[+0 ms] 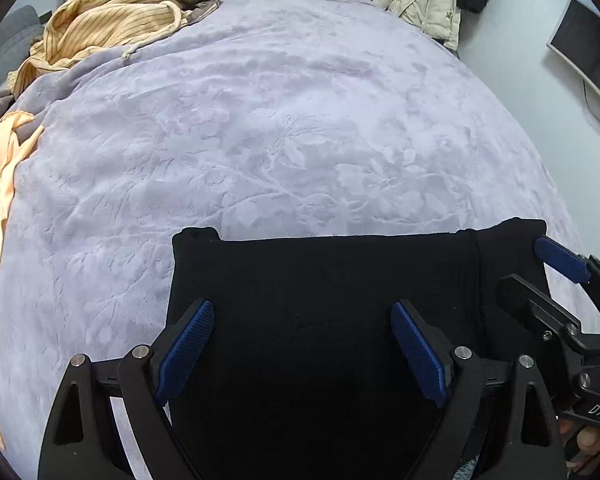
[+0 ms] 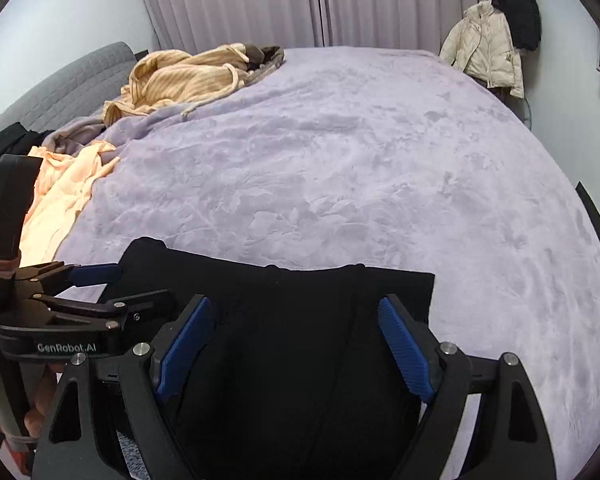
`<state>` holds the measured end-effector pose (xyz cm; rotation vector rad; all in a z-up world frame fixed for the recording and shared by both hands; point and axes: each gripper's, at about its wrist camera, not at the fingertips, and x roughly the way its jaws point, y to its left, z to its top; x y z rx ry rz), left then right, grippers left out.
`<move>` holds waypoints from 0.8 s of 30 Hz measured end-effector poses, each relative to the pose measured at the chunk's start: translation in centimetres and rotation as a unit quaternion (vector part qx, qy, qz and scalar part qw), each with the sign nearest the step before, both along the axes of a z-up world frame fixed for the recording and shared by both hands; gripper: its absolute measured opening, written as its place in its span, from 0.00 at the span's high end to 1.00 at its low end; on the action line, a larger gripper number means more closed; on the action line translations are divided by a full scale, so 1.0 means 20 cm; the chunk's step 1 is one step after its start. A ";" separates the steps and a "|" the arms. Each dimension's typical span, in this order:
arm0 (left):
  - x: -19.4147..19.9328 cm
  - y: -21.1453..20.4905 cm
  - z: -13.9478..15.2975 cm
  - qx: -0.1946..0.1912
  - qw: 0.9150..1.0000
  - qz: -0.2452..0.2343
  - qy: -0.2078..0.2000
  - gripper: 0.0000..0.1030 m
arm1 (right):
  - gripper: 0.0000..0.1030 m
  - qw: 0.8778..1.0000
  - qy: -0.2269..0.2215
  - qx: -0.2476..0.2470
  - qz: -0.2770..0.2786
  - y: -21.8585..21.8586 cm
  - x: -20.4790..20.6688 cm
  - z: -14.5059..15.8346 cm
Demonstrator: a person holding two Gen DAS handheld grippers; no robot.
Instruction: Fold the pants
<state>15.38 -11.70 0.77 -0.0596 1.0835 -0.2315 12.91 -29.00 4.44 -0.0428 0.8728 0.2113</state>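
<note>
Pants point(image 1: 320, 320): black, folded flat on lilac blanket point(image 1: 280, 140)
Left gripper point(image 1: 304, 354): jaws wide apart, holding nothing
Right gripper point(image 2: 296, 348): jaws apart, empty

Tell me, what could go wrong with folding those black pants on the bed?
Both tongs, left and right, stand open above the black pants, so nothing is gripped; a shallow pinch might catch only the top layer. The plush purple blanket could bunch up and get pinched too. The two tongs sit close together and might bump.
</note>
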 end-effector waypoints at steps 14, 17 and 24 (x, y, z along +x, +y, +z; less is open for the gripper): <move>0.06 -0.04 -0.14 0.005 1.000 -0.015 0.004 0.04 | 0.01 0.998 0.062 0.026 -0.017 -0.07 0.12 -0.23; 0.04 -0.02 -0.06 0.000 1.000 -0.012 0.000 0.04 | 0.00 0.998 0.060 0.007 -0.030 -0.06 0.10 -0.19; 0.13 0.09 -0.03 0.013 0.998 0.052 0.035 0.01 | 0.00 0.997 0.037 -0.064 -0.012 0.09 0.06 -0.09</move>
